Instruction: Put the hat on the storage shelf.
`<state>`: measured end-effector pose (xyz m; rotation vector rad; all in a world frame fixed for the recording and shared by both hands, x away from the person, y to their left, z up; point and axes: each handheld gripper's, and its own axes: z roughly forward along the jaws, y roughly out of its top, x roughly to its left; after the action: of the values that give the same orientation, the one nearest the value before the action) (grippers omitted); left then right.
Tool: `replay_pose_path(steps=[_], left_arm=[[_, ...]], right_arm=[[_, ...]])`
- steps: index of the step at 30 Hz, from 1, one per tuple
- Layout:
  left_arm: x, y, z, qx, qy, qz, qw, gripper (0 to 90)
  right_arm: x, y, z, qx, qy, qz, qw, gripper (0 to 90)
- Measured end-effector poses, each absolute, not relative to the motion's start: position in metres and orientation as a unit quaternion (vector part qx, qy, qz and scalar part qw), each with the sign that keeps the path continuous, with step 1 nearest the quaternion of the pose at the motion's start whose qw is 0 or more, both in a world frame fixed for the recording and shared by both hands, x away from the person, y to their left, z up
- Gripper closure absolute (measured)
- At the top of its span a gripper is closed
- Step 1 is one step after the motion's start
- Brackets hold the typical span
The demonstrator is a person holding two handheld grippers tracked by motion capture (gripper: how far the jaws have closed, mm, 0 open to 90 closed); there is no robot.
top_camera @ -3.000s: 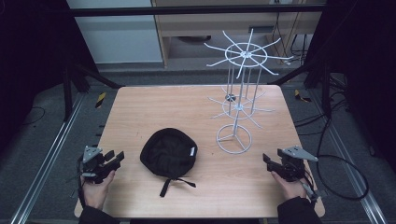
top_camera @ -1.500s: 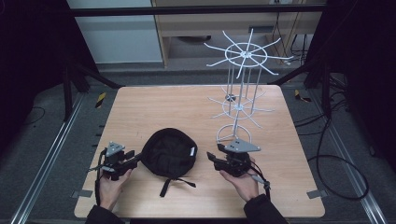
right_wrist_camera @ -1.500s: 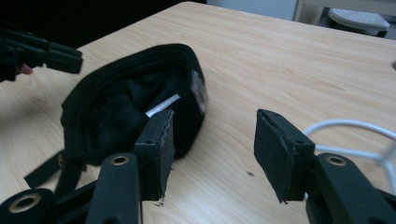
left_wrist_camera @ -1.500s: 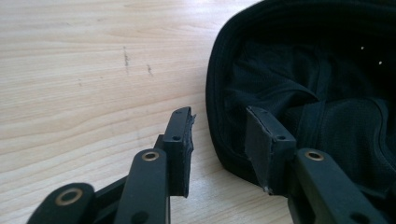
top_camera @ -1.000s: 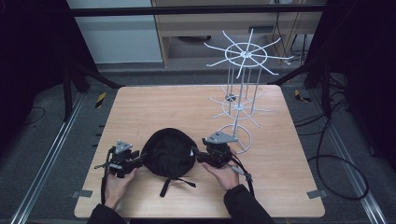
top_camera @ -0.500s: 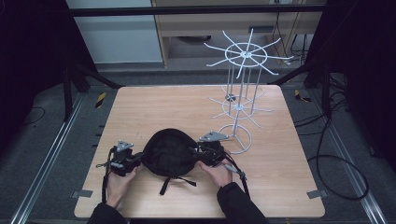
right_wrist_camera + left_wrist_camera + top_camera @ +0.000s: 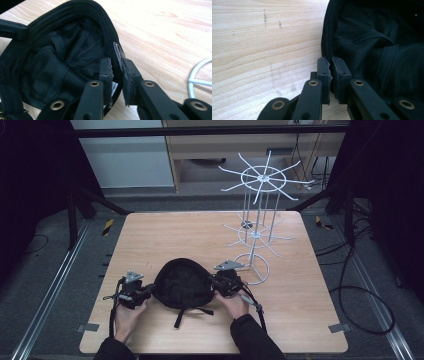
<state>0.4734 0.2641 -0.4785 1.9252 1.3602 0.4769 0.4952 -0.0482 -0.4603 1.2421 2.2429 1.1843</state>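
Note:
A black cap [image 7: 182, 284] lies open side up on the wooden table [image 7: 165, 235], near its front edge, with a strap trailing toward me. My left gripper [image 7: 145, 290] is at the cap's left edge. In the left gripper view, the left gripper [image 7: 331, 72] has its jaws pressed together on the rim of the cap [image 7: 374, 50]. My right gripper [image 7: 216, 285] is at the cap's right edge. In the right gripper view, the right gripper [image 7: 117, 72] has its jaws closed across the rim of the cap [image 7: 62, 50], beside a small label.
A white wire rack [image 7: 257, 210] with two tiers of radial arms stands at the back right. Its ring base [image 7: 252, 268] lies just right of my right gripper, and the ring [image 7: 200, 75] also shows in the right gripper view. Bare table stretches to the left and far side.
Both grippers came in from the table's front corners to the cap, one on each side. They now grip its rim.

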Motion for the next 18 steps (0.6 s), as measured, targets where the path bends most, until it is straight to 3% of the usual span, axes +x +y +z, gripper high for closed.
replay_pose_path(steps=[18], left_arm=[[0.477, 0.257, -0.479, 0.733, 0.53, 0.188, 0.383, 84.8]], right_arm=[[0.465, -0.041, -0.427, 0.301, 0.773, 0.527, 0.182, 84.2]])
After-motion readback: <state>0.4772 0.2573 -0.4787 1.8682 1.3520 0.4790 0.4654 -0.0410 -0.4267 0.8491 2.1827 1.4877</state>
